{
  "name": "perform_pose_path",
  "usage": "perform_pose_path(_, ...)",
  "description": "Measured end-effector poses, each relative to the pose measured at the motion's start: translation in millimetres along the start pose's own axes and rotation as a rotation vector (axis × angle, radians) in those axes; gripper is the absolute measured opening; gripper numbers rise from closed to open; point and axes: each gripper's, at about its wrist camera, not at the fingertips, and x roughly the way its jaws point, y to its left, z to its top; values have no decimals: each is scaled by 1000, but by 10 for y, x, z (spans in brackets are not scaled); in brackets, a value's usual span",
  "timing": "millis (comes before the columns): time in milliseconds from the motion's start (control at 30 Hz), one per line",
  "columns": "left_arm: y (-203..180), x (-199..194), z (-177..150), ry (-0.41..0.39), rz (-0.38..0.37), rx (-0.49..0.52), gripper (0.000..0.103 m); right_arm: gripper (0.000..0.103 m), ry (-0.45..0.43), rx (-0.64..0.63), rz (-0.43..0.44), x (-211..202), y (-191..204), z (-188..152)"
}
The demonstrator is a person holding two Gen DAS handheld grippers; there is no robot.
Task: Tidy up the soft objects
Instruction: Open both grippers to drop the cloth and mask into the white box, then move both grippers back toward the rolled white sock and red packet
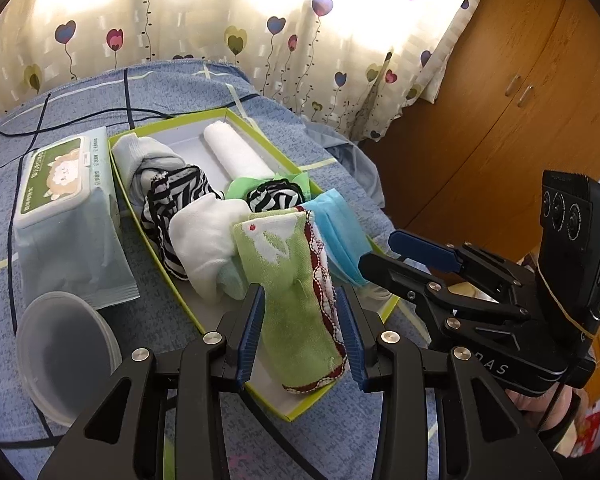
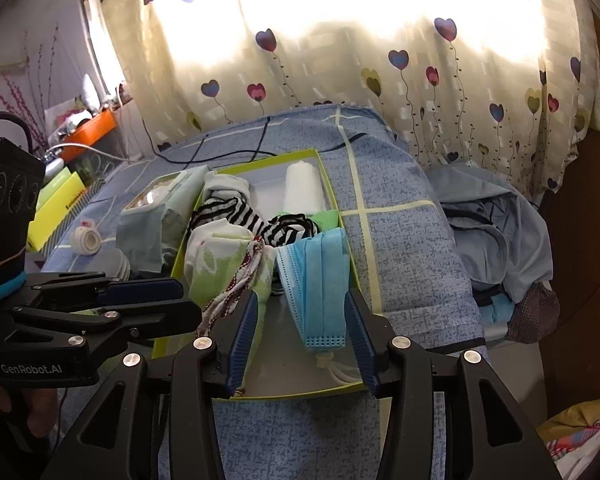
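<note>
The left gripper [image 1: 302, 322] has its fingers apart around the green terry towel [image 1: 296, 280] in the lime-rimmed box [image 1: 300, 410]; the right gripper [image 2: 302, 326] likewise straddles the pleated blue mask [image 2: 314, 276] (bare box floor beyond).

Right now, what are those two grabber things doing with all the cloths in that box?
A person holds a hand-held gripper in each hand and is packing soft things into a green-edged box on the bed. The left hand-held gripper has its fingers on either side of a rolled green towel at the near end of the box. The right hand-held gripper straddles a blue face mask lying beside that towel. Neither looks clamped tight yet. Rolled socks and a white towel already sit farther back in the box.
</note>
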Motion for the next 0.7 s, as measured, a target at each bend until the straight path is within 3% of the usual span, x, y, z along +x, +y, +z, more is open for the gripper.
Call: perform_pose_path(700,57,-517,-63,-120,9,2,39,55,-53,-60,-10,-274,351,43)
